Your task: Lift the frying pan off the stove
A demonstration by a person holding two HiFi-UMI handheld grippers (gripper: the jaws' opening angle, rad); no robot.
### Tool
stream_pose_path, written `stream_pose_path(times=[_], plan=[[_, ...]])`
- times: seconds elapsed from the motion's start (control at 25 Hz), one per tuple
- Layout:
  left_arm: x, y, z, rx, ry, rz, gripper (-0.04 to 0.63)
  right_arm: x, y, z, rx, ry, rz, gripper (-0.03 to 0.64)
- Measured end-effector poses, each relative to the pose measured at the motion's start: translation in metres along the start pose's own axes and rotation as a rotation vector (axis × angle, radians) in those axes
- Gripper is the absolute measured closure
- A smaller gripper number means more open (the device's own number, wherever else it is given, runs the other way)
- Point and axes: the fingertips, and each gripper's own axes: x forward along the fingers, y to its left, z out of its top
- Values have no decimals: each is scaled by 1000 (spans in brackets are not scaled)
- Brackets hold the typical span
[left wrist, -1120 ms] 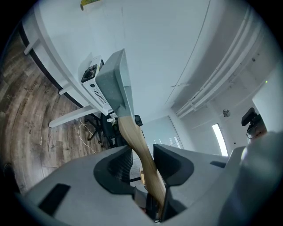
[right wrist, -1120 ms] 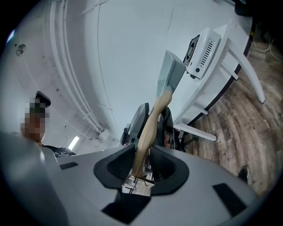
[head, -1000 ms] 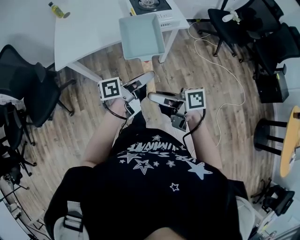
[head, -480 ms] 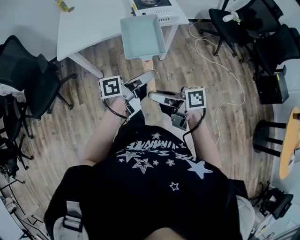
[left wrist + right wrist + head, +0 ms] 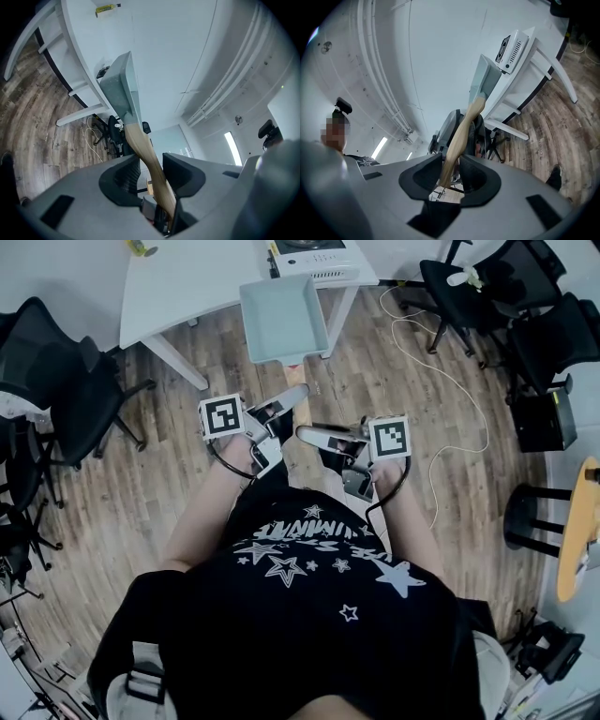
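Observation:
A square pale-teal frying pan (image 5: 283, 317) with a wooden handle (image 5: 297, 365) hangs over the wood floor, clear of the white stove (image 5: 314, 251) on the table. My left gripper (image 5: 292, 396) comes in from the left and is shut on the handle (image 5: 145, 154). From the right, my right gripper (image 5: 311, 434) is shut on the same handle (image 5: 461, 131). In the left gripper view the pan (image 5: 121, 82) shows edge-on beyond the left gripper (image 5: 152, 171). The right gripper view shows the pan (image 5: 483, 79) ahead of the right gripper (image 5: 451, 168), with the stove (image 5: 513, 47) behind it.
The white table (image 5: 187, 287) carries the stove and a small yellow bottle (image 5: 142, 247). Black office chairs stand at the left (image 5: 56, 399) and upper right (image 5: 487, 287). A white cable (image 5: 459, 381) trails over the floor. A black stool (image 5: 530, 517) is at the right.
The table, stove and bottle have slid toward the top of the head view, so the pan and both grippers have drawn back from the table. Both grips on the handle look the same.

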Motion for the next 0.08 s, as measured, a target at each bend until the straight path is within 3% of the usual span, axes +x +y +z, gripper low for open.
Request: stream_pose_path(times=[0.08], plan=[[-1,-1,-8,-2,2,2,448,-3,2,-7,1,3,0,503]])
